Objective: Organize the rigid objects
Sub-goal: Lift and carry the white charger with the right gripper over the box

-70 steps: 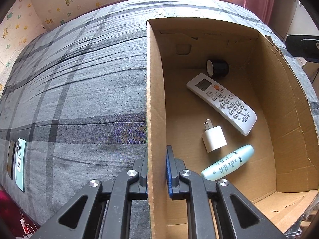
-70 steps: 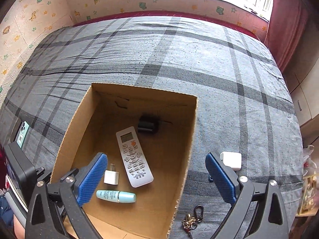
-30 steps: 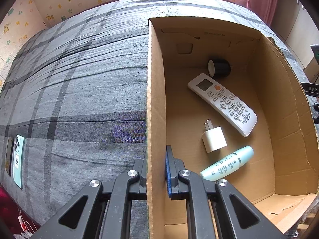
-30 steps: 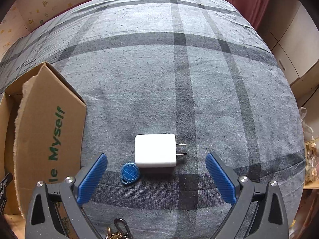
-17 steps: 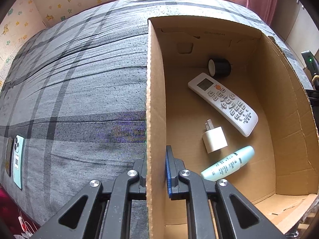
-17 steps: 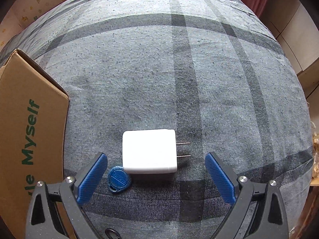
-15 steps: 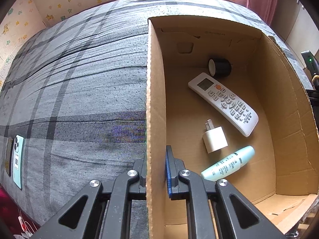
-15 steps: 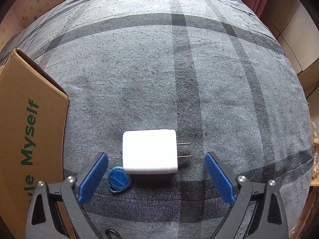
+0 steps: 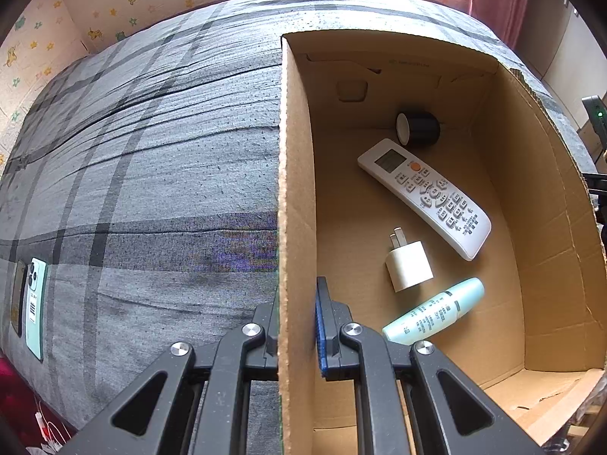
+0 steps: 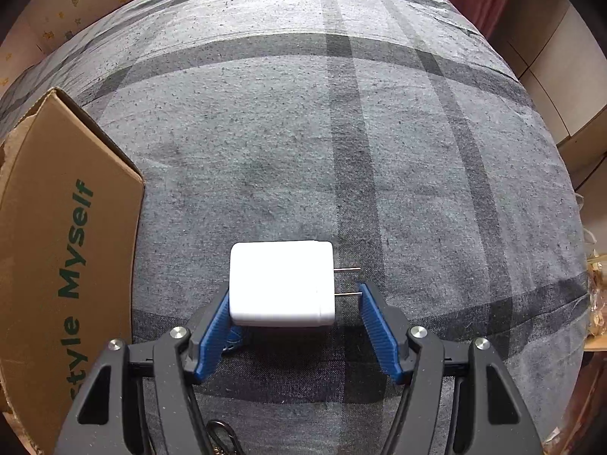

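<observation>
Closing on a white charger (image 10: 281,283), the right gripper (image 10: 296,322) has it between its blue pads, the left pad touching, the right pad just short of the prongs.
Beside it on the grey bedspread (image 10: 303,132) stands a cardboard box (image 9: 297,189); the left gripper (image 9: 296,318) is clamped on its wall.

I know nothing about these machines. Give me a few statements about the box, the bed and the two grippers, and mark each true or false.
1. The left gripper clamps the brown cardboard box's wall. True.
2. The white remote control lies on the bed. False: it lies inside the box.
3. The big white square charger plug sits between the right gripper's closing jaws, on the grey checked bedcover. True.
4. The box is empty. False: it also holds a small white plug, a pale green tube and a black cylinder.
5. The big plug's prongs point toward the box. False: they point away from it.
</observation>
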